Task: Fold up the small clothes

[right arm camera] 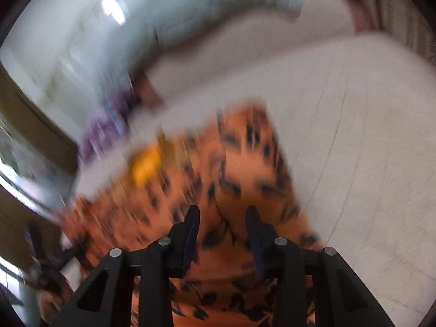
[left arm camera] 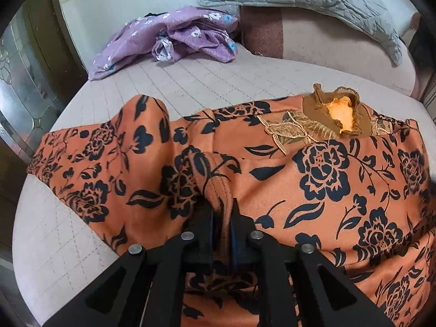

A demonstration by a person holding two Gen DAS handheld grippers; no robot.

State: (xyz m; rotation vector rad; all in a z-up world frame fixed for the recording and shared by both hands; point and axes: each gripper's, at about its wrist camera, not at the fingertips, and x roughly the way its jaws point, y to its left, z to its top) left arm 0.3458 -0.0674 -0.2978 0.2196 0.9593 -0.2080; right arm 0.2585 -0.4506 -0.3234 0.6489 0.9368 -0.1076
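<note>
Our left gripper (left arm camera: 222,215) is clamped on a ridge of the orange floral top (left arm camera: 313,179), spread ahead of it on the bed (left arm camera: 190,81) – no fold visible yet. Our right gripper (right arm camera: 222,218) hovers apart above it; the purple garment (left arm camera: 169,38) waits far ahead, crumpled.
</note>
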